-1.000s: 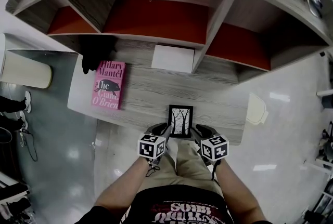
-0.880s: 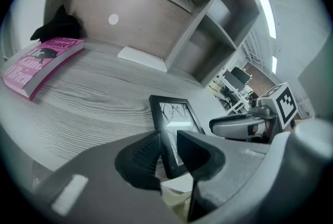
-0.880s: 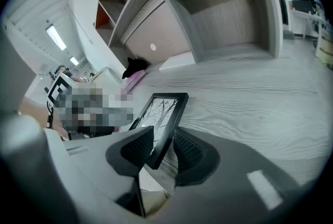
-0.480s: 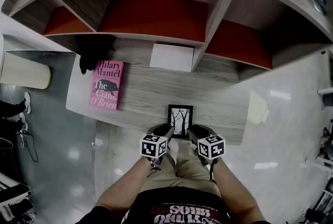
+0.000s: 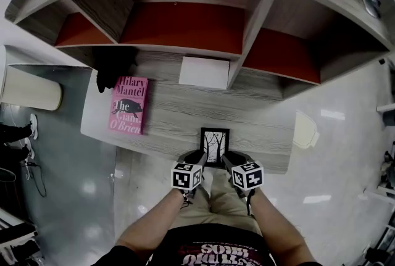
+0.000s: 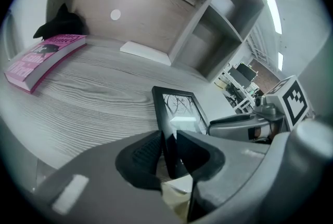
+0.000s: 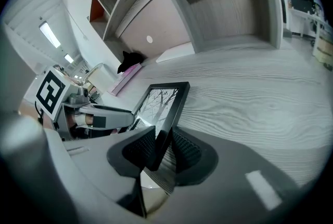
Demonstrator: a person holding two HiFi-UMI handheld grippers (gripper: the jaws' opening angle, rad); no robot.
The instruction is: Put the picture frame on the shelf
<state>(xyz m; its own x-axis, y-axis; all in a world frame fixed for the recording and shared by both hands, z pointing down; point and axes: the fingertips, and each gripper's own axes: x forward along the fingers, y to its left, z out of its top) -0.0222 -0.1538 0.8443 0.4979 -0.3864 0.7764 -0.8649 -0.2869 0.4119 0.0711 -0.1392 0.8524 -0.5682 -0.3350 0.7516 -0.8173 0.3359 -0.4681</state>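
Both bare forearms reach forward from the body and converge toward the near edge of the table [image 5: 259, 129], right of its middle, with the left forearm [image 5: 151, 224] and right forearm [image 5: 274, 228] angled inward. This brings the two marker cubes close side by side.

The left gripper [image 5: 199, 158] points along the table toward the far edge. Its jaws are nearly together, pinching the left rail of the picture frame [image 5: 215, 145] at its near corner – the black rail stands edge-on between the ribbed pads [image 6: 145, 153]. The right gripper [image 5: 229, 158] mirrors it, with its jaws pressed onto the frame's right rail close to the near corner [image 7: 158, 147].

The frame sits face up at the near edge, its bare-tree print showing – whether it rests on the wood or hangs just above it cannot be told.

A pink book [image 5: 128, 105] lies near the left edge. A white box [image 5: 204, 71] sits at the far edge below the shelf [image 5: 185, 27].
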